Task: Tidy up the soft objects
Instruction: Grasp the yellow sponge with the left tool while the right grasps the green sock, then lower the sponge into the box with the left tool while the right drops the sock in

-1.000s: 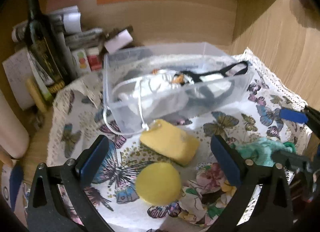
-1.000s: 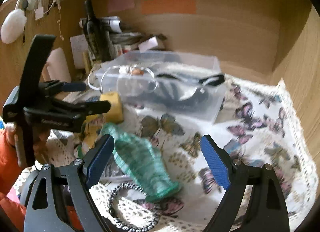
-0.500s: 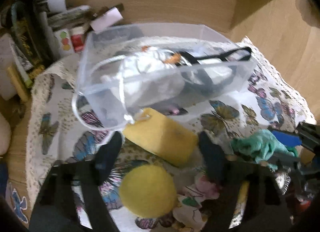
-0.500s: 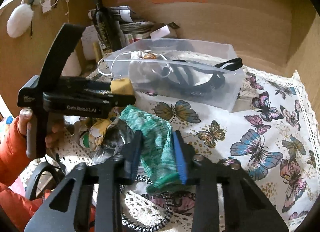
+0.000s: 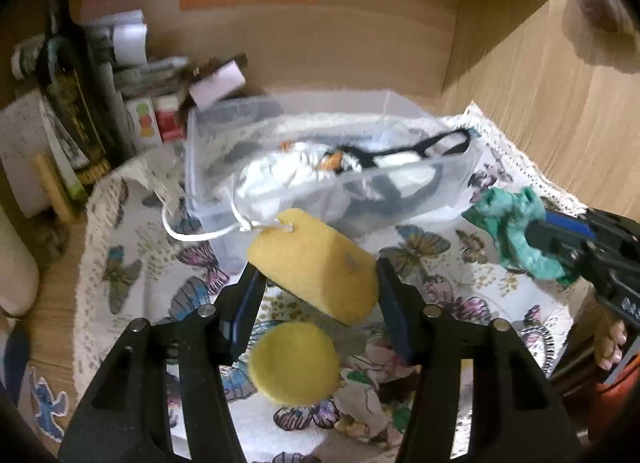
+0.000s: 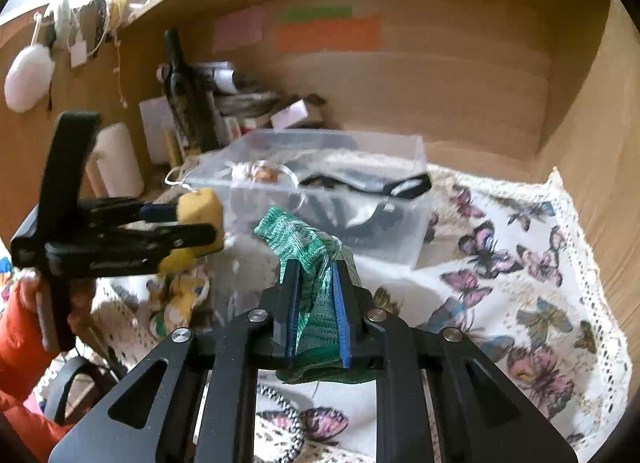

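My left gripper (image 5: 316, 287) is shut on a yellow oblong sponge (image 5: 316, 259) and holds it lifted above the butterfly cloth, in front of the clear plastic bin (image 5: 404, 113). The sponge also shows in the right wrist view (image 6: 200, 209). My right gripper (image 6: 314, 303) is shut on a green knitted cloth (image 6: 304, 237), lifted off the cloth, near the bin's front wall (image 6: 416, 239). The green cloth shows in the left wrist view (image 5: 512, 223). A round yellow sponge (image 5: 294, 363) lies on the cloth below the left gripper.
The bin holds a white drawstring bag (image 5: 288, 179) and black straps (image 5: 416, 149). A dark bottle (image 5: 76, 103), boxes and papers crowd the back left corner. A floral fabric piece (image 5: 372, 403) lies beside the round sponge. A beaded cord (image 6: 280, 403) lies under the right gripper. Wooden walls enclose the shelf.
My left gripper closed on the oblong sponge and lifted it. My right gripper closed on the green cloth and raised it toward the bin.
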`<state>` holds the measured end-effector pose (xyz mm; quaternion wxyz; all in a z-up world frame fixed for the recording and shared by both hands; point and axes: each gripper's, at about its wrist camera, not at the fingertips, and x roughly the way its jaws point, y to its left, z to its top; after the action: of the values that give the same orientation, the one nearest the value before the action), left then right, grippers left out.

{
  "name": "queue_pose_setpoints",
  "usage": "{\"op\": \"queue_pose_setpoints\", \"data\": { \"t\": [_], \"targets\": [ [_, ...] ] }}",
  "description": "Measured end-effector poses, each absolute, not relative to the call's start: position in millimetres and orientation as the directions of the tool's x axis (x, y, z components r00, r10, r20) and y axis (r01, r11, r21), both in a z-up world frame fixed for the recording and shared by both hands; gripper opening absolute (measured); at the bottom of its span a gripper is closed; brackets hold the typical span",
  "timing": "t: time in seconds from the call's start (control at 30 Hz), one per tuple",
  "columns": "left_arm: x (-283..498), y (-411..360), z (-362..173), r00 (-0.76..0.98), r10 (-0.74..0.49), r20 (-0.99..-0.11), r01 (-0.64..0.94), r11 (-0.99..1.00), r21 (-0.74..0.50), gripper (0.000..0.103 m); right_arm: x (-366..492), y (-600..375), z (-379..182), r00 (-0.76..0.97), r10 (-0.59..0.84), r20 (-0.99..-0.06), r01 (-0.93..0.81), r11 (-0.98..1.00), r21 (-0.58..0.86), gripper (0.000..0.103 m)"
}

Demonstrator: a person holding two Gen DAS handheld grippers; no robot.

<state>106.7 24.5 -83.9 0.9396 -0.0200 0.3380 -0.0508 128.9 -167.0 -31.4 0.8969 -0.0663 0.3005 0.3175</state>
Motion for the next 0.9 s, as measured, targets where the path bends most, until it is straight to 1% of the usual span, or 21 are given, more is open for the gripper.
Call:
{"op": "queue_pose_setpoints", "data": {
  "t": [0.27, 0.43, 0.5, 0.67, 0.77, 0.9],
  "targets": [
    [91, 25, -37, 0.857, -0.086, -0.508, 0.076, 0.996, -0.039, 0.055, 140, -163, -3, 0.684, 0.537, -0.494, -0.590, 0.805, 0.058, 0.014],
    [96, 29, -14, 0.897, -0.041, -0.439, 0.042, 0.999, -0.008, 0.056, 153, -155, 15, 0.714, 0.540, -0.446, -0.583, 0.811, 0.048, 0.014],
    [102, 34, -9, 0.903, -0.028, -0.429, 0.026, 1.000, -0.010, 0.056, 159, -151, 22, 0.724, 0.539, -0.431, -0.583, 0.812, 0.036, 0.014],
    [123, 46, -7, 0.899, -0.004, -0.437, -0.010, 1.000, -0.029, 0.056, 178, -138, 32, 0.744, 0.522, -0.417, -0.575, 0.818, -0.002, 0.014],
    [138, 51, -10, 0.895, 0.019, -0.446, -0.031, 0.999, -0.019, 0.056, 191, -130, 34, 0.742, 0.517, -0.427, -0.576, 0.818, -0.011, 0.014],
    [156, 54, -18, 0.879, 0.019, -0.476, -0.036, 0.999, -0.026, 0.056, 210, -116, 26, 0.734, 0.502, -0.457, -0.574, 0.818, -0.025, 0.014]
  ]
}}
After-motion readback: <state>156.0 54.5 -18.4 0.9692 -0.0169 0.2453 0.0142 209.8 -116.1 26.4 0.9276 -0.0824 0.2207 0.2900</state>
